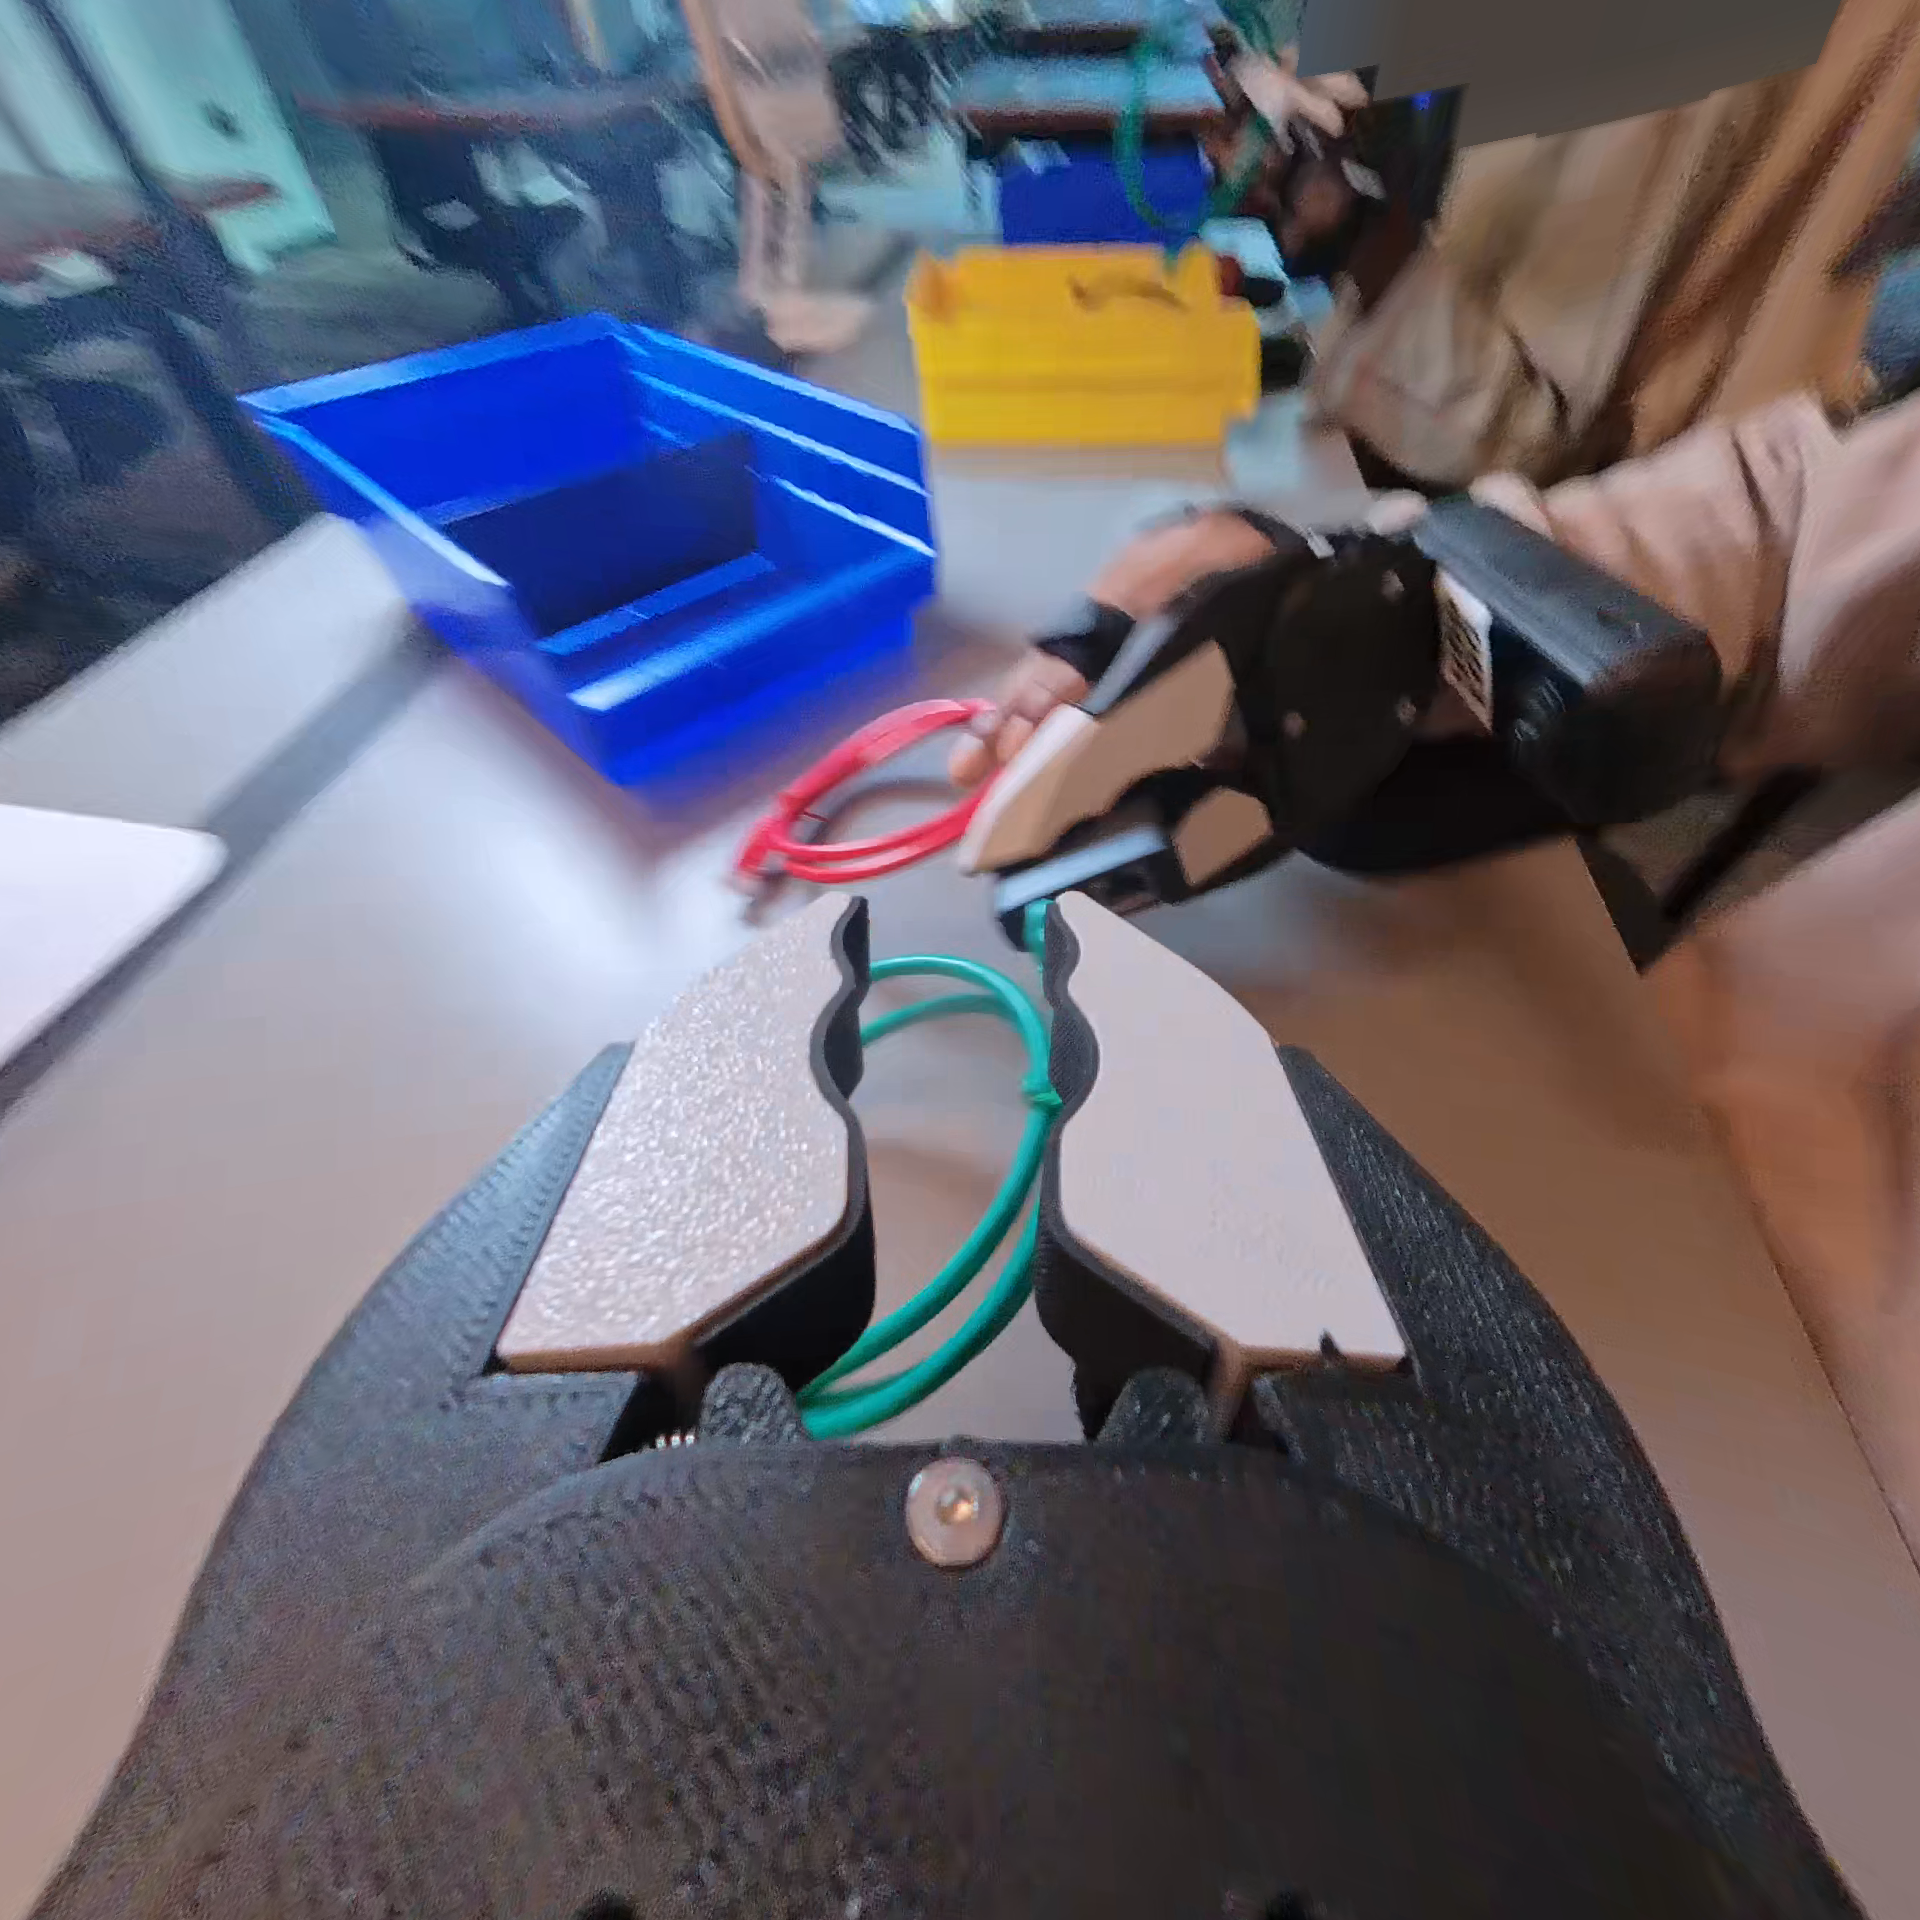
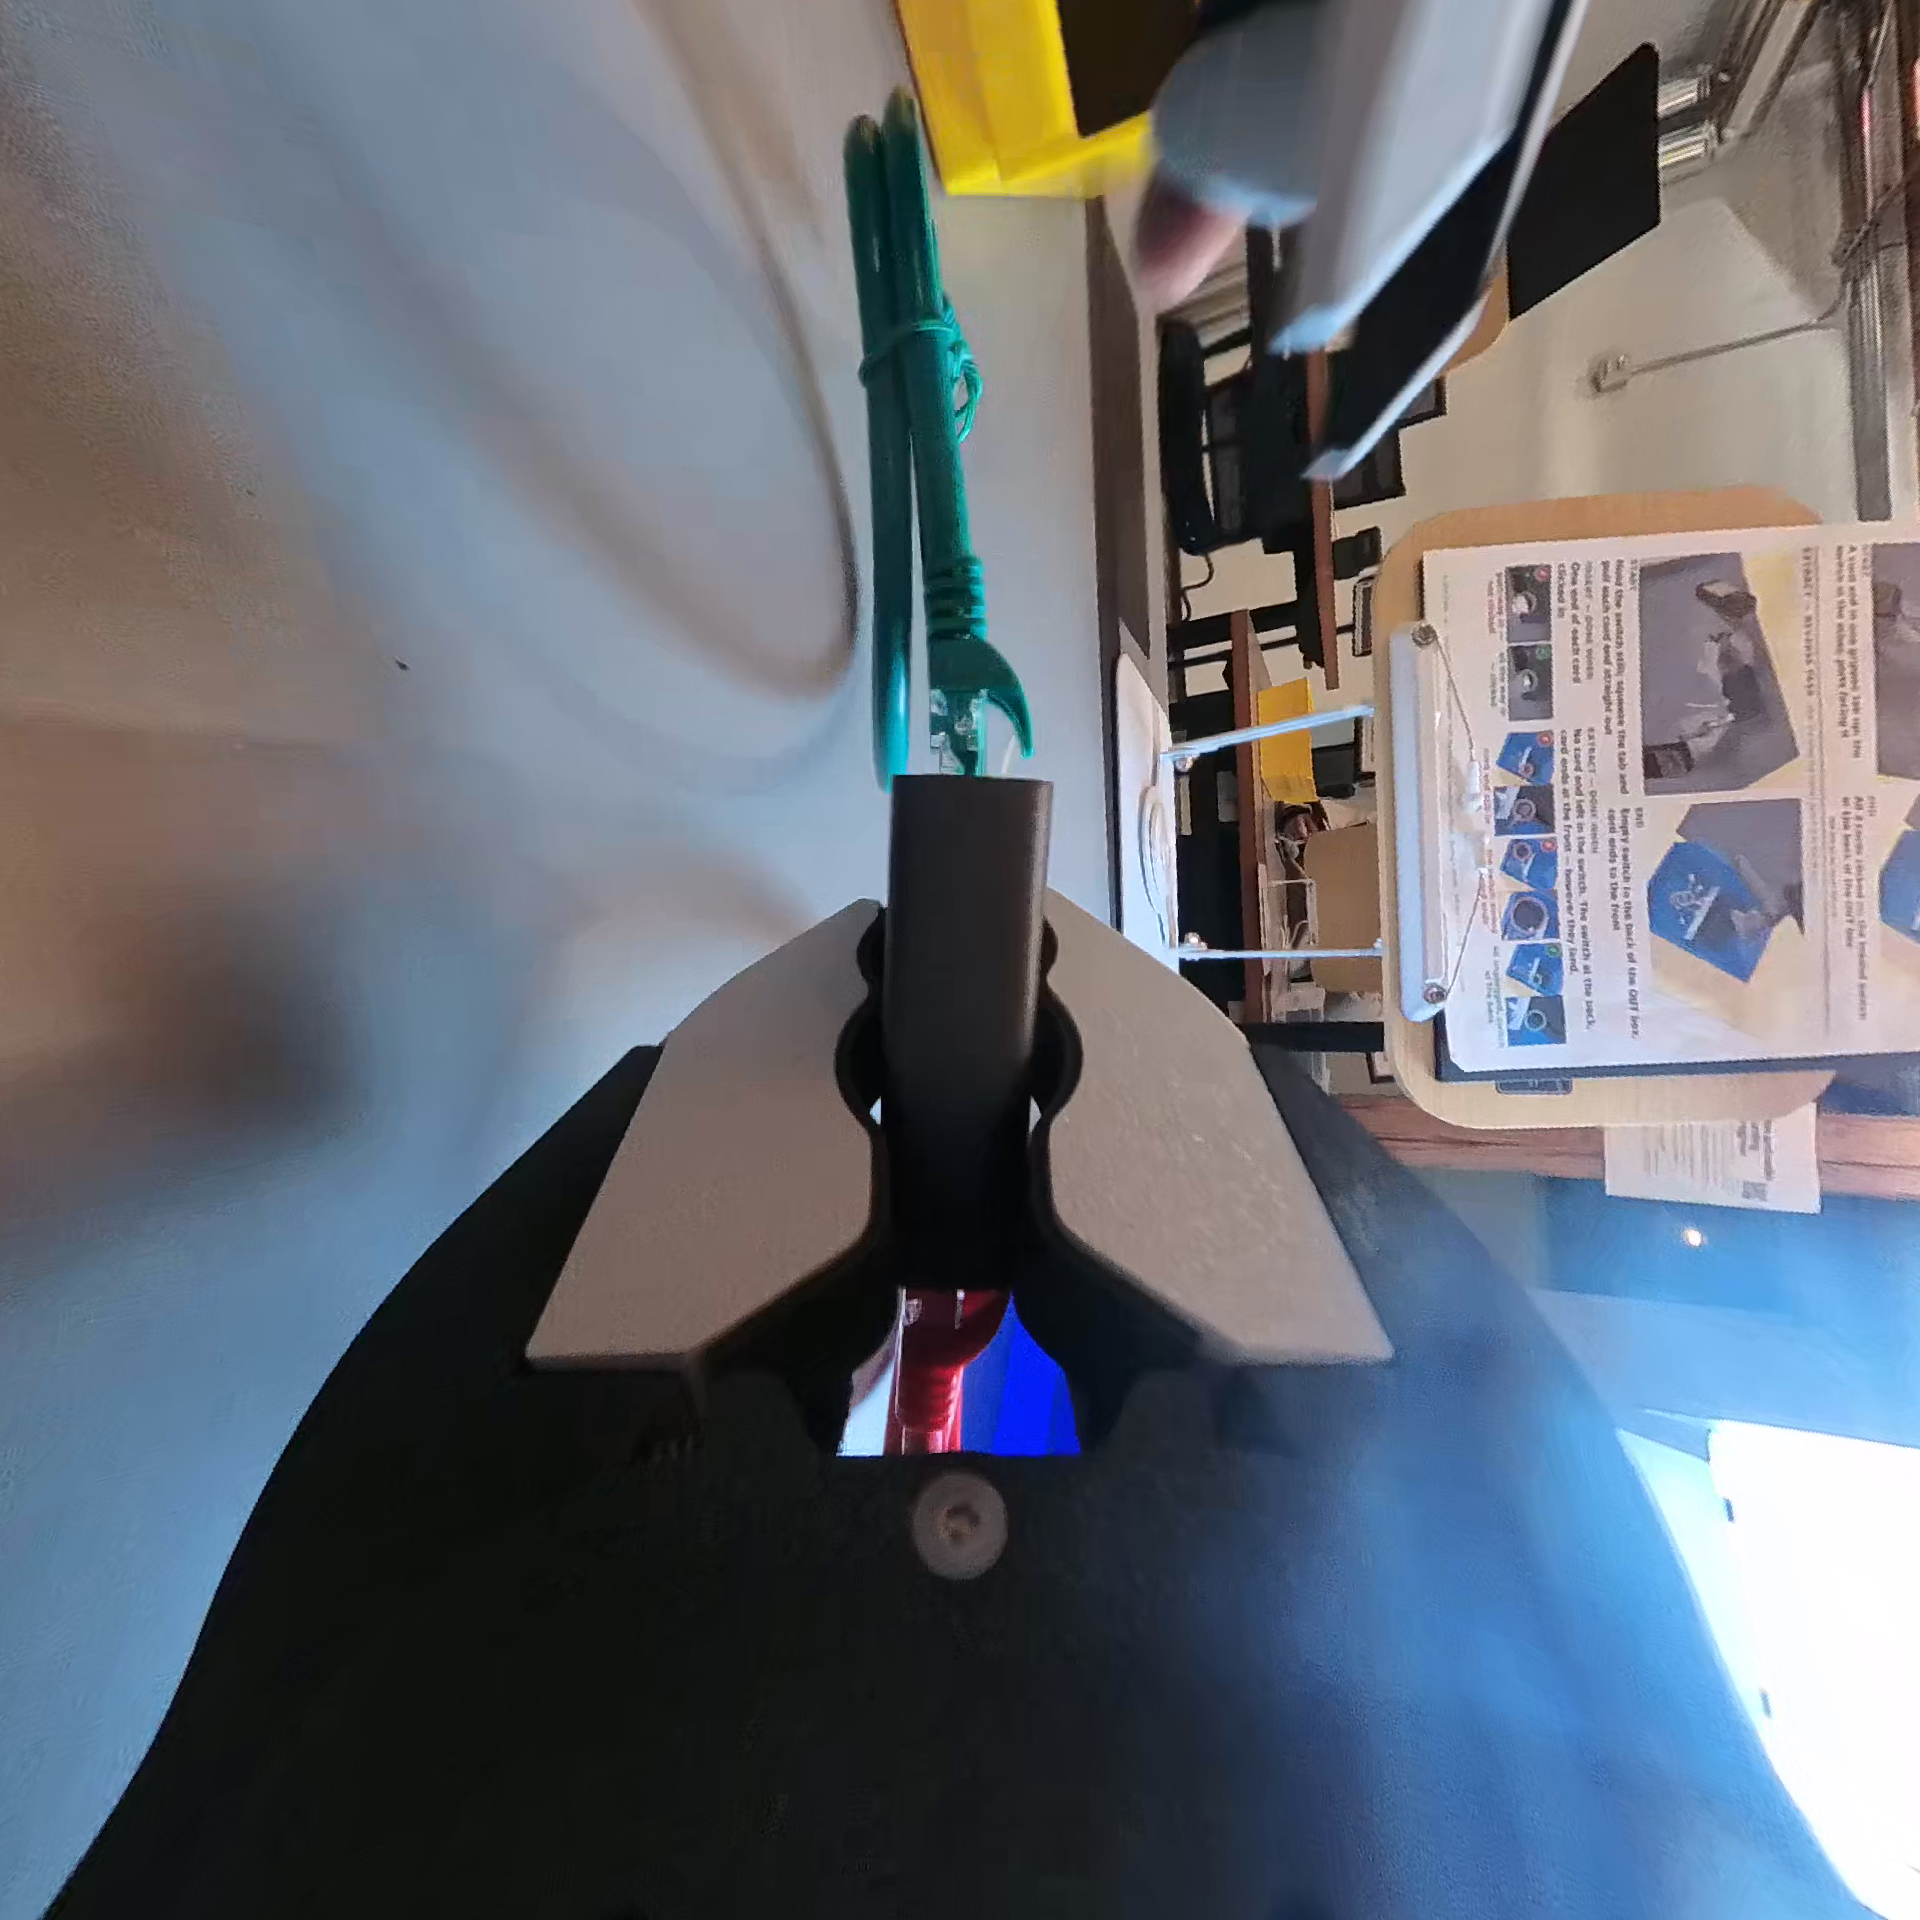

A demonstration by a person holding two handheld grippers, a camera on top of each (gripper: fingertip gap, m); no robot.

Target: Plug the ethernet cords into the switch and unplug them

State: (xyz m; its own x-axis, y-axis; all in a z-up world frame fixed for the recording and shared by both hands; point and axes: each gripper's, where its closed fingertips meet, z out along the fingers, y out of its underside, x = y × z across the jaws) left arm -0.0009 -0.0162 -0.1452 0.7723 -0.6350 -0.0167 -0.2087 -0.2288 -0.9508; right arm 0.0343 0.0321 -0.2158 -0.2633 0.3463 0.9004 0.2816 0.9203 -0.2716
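Observation:
My right gripper (image 2: pixel 966 920) is shut on a small black switch (image 2: pixel 966 935). A green ethernet cord (image 2: pixel 914 416) lies on the table, and its plug (image 2: pixel 961 707) sits at the switch's far end; I cannot tell if it is fully seated. A red plug (image 2: pixel 935 1361) sits at the switch's near end. In the left wrist view my left gripper (image 1: pixel 954 920) is open, with the green cord's (image 1: pixel 977 1195) loop lying between its fingers, ungripped. Just ahead, the right gripper (image 1: pixel 997 878) holds the switch (image 1: pixel 1081 878), beside the coiled red cord (image 1: pixel 862 821).
A blue bin (image 1: pixel 644 540) stands ahead on the left and a yellow bin (image 1: pixel 1081 343) behind it. A white object (image 1: pixel 83 914) lies at the table's left edge. A person's sleeve (image 1: pixel 1714 540) fills the right. A clipboard with an instruction sheet (image 2: pixel 1662 790) stands nearby.

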